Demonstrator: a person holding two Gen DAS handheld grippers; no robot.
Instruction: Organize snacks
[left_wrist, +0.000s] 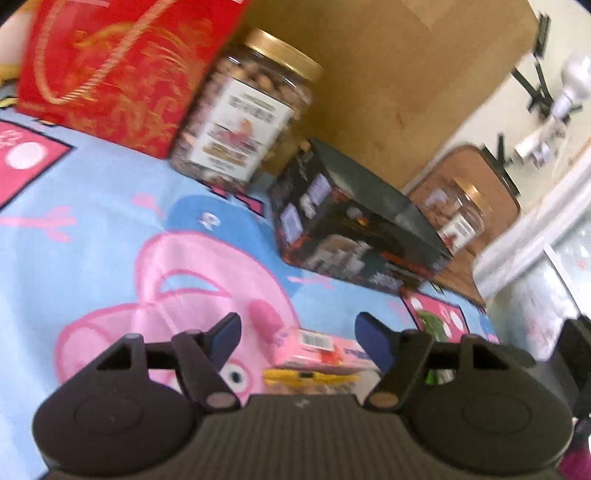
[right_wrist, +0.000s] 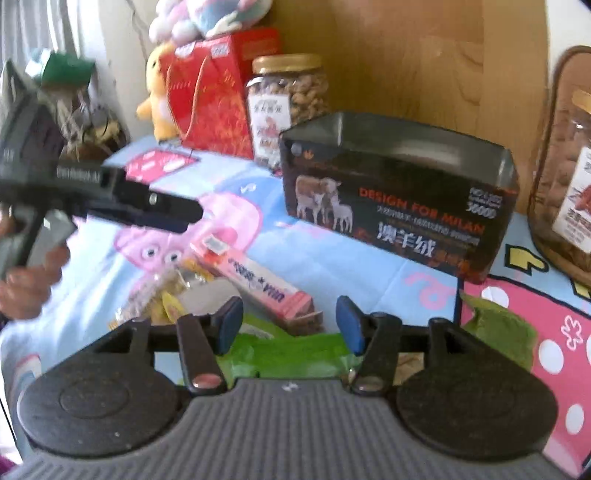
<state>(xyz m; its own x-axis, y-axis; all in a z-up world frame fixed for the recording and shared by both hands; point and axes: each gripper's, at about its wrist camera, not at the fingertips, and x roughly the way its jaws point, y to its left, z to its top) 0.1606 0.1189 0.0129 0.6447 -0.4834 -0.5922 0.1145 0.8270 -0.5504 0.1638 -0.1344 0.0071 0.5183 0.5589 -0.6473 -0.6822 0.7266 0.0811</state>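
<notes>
My left gripper (left_wrist: 297, 338) is open and empty, just above a pink snack box (left_wrist: 319, 350) that lies on a yellow snack packet (left_wrist: 310, 378) on the cartoon cloth (left_wrist: 92, 240). My right gripper (right_wrist: 290, 319) is open and empty over a green packet (right_wrist: 295, 350). The pink box (right_wrist: 258, 277) lies just beyond it, with the yellow packet (right_wrist: 166, 295) to its left. The left gripper (right_wrist: 147, 206) reaches in from the left in the right wrist view. An open black box (right_wrist: 399, 192) stands behind the snacks and also shows in the left wrist view (left_wrist: 354, 229).
A red gift bag (left_wrist: 110, 74) and a gold-lidded jar of nuts (left_wrist: 243, 114) stand at the back against a wooden panel (left_wrist: 388, 74). A second jar (right_wrist: 576, 195) sits in a brown case at right. Plush toys (right_wrist: 159, 92) stand at back left.
</notes>
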